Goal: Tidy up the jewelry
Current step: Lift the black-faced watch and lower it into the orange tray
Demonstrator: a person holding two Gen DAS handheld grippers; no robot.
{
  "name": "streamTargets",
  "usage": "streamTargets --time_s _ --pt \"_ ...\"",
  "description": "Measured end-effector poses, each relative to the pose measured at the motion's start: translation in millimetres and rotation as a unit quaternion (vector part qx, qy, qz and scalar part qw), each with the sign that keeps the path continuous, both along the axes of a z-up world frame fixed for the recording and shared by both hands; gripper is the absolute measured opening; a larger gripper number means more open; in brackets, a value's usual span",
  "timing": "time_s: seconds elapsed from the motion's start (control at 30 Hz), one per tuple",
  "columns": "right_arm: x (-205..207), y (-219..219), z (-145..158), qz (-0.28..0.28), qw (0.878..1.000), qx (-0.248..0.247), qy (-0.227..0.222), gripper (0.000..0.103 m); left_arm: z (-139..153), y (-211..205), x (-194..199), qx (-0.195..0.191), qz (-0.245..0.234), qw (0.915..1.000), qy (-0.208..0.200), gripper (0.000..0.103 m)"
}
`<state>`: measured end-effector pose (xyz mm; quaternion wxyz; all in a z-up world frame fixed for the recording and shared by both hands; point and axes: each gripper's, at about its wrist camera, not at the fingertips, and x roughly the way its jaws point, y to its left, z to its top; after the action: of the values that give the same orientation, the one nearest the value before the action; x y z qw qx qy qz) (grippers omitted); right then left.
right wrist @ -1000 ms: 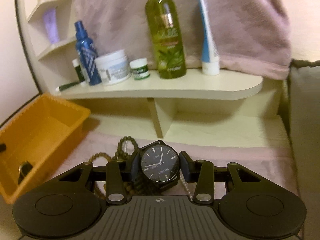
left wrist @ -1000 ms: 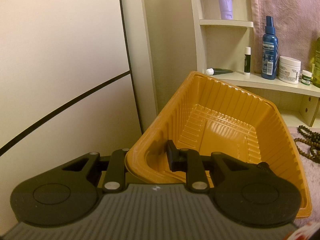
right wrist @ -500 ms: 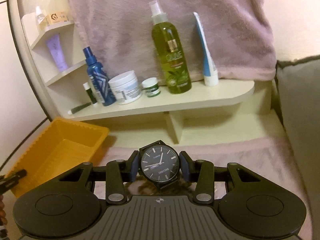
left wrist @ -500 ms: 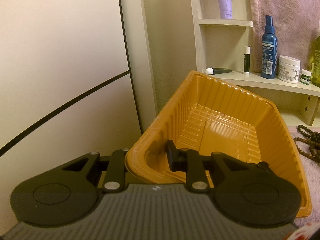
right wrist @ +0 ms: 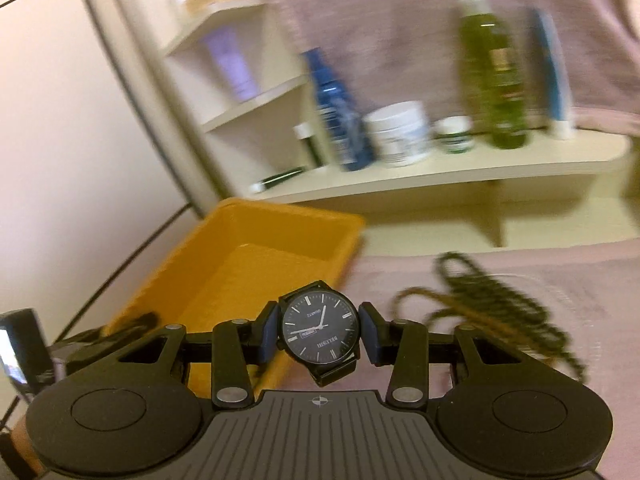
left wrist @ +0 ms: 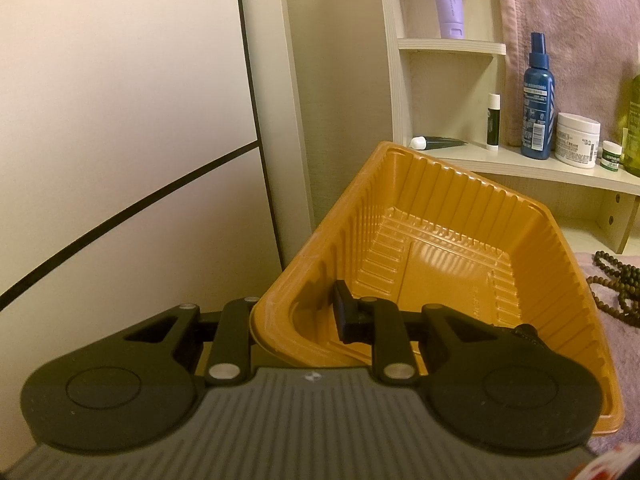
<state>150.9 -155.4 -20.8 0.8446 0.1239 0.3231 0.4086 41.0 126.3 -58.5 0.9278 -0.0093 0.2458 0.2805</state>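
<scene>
Orange ribbed plastic is what your left gripper (left wrist: 304,316) is clamped on: its jaws pinch the near-left wall of the orange tray (left wrist: 440,248), one pad inside and one outside, holding the empty tray tilted beside the cream wall panel. Moving right, your right gripper (right wrist: 320,338) holds the black wristwatch (right wrist: 320,334) by the sides of its case, blue pads pressing on either side of the dial, strap dangling below. In the right wrist view the watch sits just short of the tray's near corner, above the pink cloth (right wrist: 520,280), with the dark bead necklace (right wrist: 492,300) lying loose on that cloth further right. From here, the risks look like these: the pads grip a smooth round case, so a quick swing could let the watch twist or slip out before it is over the tray; the thin tray wall could flex or pop out of your left pinch when the watch lands; and releasing too early would drop it on the cloth or on the rim. Compared with the earlier frames, your left hand and the tray have not shifted, while your right hand has carried the watch up off the beads and leftward, so the tray now fills the left middle of its view and the shelf of bottles (right wrist: 440,168) is smeared by motion.
</scene>
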Motion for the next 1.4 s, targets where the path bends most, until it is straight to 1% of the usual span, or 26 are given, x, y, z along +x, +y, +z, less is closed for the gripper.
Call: streamTargets --time_s 0.13,0.3,0.5,0.6,0.7,0.8,0.97,1.13,1.23,1.3,1.4 --pt "-8 33 1 0.038 0.999 0.004 0.001 0.043 0 0 -1 0.0 -0.001 1.0 0.0 0.021" --pt "-11 70 -5 0.073 0.997 0.014 0.014 0.043 0 1 -1 -0.003 -0.001 1.0 -0.001 0.021" --pt "-10 104 -17 0.104 0.994 0.02 0.025 0.043 1 2 -1 -0.006 -0.004 1.0 -0.001 0.02" --pt "-7 115 -27 0.107 0.994 0.01 0.03 0.043 1 3 -1 -0.008 -0.005 1.0 -0.002 0.02" --pt "-5 122 -38 0.111 0.993 -0.005 0.034 0.043 1 4 -1 -0.01 -0.005 0.9999 -0.003 0.02" --pt "-10 126 -44 0.119 0.992 -0.027 0.018 0.043 2 3 -1 -0.011 -0.006 0.9999 -0.005 0.02" --pt "-16 132 -45 0.128 0.99 -0.053 -0.008 0.043 1 5 -1 -0.013 -0.005 0.9999 -0.004 0.021" --pt "-16 140 -44 0.129 0.989 -0.072 -0.018 0.044 1 4 -1 -0.012 -0.005 0.9999 -0.002 0.021" --pt "-16 142 -43 0.124 0.989 -0.074 -0.018 0.049 2 5 0 -0.013 -0.005 0.9999 -0.002 0.021" --pt "-16 140 -41 0.12 0.99 -0.07 -0.02 0.055 2 5 0 -0.012 -0.005 0.9999 -0.002 0.021" --pt "-16 134 -37 0.111 0.991 -0.065 -0.023 0.06 2 5 0 -0.012 -0.005 0.9999 -0.001 0.021"
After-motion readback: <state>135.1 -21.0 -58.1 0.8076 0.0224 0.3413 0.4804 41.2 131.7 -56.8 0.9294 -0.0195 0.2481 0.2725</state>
